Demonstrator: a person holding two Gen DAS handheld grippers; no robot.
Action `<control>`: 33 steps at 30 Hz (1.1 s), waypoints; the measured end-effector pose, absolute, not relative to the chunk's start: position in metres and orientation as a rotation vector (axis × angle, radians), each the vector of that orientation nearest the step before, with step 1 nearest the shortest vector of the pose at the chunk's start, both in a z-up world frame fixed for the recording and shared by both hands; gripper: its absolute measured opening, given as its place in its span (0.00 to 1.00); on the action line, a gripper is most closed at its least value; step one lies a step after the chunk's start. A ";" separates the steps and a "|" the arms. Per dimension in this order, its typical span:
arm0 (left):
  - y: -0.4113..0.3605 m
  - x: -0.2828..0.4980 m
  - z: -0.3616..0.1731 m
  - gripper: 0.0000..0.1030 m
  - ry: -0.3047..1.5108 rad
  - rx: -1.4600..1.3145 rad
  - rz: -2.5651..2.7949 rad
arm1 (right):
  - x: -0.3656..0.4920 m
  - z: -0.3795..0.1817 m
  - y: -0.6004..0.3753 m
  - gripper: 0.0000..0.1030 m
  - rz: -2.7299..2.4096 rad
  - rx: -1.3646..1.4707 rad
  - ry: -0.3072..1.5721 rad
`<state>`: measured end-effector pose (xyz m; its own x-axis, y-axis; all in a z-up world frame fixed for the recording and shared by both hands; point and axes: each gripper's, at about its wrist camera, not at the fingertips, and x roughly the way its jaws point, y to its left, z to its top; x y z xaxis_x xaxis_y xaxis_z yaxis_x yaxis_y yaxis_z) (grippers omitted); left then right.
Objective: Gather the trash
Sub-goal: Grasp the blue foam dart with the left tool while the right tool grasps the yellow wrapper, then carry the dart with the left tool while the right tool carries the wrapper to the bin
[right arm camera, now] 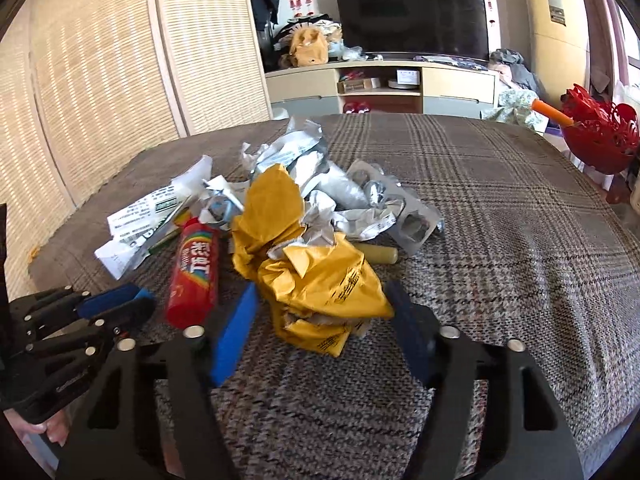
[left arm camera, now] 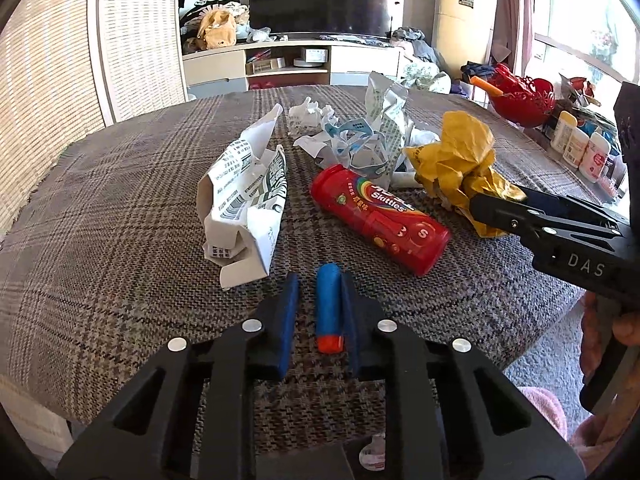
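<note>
Left gripper [left arm camera: 320,304]: its 2 jaws flank a blue foam dart [left arm camera: 329,309] on the plaid tabletop [left arm camera: 120,208], apparently not yet clamped. Right gripper [right arm camera: 324,320]: jaws apart around crumpled yellow paper [right arm camera: 316,280], beside the red Skittles tube [left arm camera: 380,216].

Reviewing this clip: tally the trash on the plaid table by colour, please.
Blue: 1, foam dart with an orange tip
Red: 1, Skittles tube
Yellow: 1, crumpled bag
Cream: 1, small tube
White or silver paper and packaging: a tangled heap, pieces not separable
Total: 4 distinct items plus the heap
</note>
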<state>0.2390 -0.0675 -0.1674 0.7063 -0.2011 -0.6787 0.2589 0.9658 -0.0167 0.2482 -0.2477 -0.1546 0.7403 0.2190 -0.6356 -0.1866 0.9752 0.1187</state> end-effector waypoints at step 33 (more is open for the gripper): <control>-0.092 0.112 -0.183 0.10 0.798 0.022 -0.373 | 0.116 -0.160 -0.274 0.32 0.232 0.147 0.710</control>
